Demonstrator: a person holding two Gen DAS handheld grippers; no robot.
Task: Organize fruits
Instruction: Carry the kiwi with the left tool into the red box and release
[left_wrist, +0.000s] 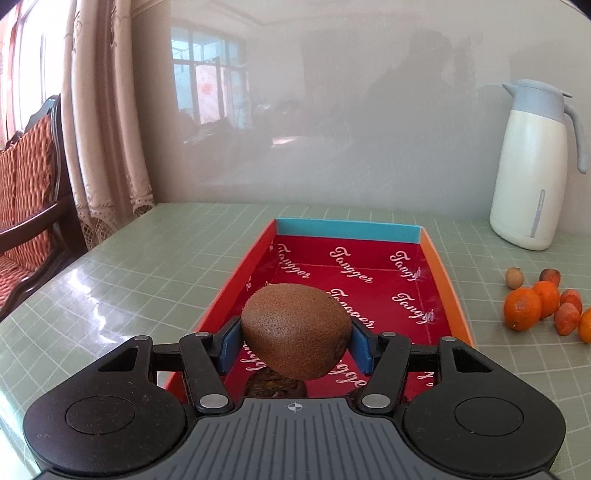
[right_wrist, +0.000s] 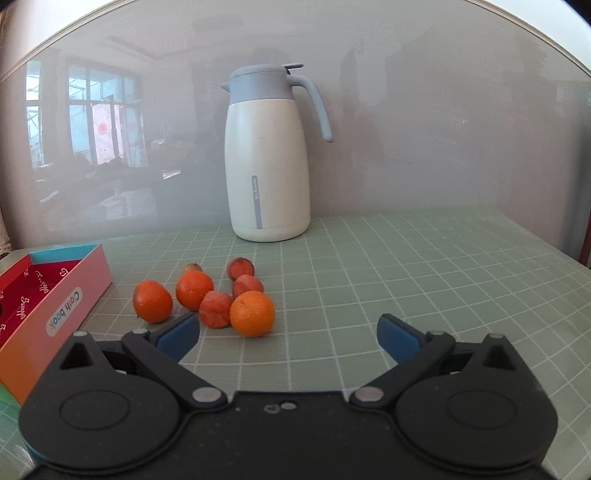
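Note:
My left gripper (left_wrist: 295, 332) is shut on a brown kiwi (left_wrist: 295, 328) and holds it above the near end of a red-lined box (left_wrist: 445, 280). Another brown fruit (left_wrist: 275, 386) lies in the box just below it, mostly hidden. My right gripper (right_wrist: 288, 332) is open and empty, just in front of a cluster of oranges (right_wrist: 252, 313) and small reddish fruits (right_wrist: 215, 309) on the green table. The same cluster shows in the left wrist view (left_wrist: 522, 308) to the right of the box. The box's corner (right_wrist: 74, 295) shows at the left of the right wrist view.
A white and blue thermos jug (right_wrist: 267, 162) stands at the back against the glossy wall; it also shows in the left wrist view (left_wrist: 532, 166). A wooden chair with a red cushion (left_wrist: 26, 192) and curtains stand off the table's left edge.

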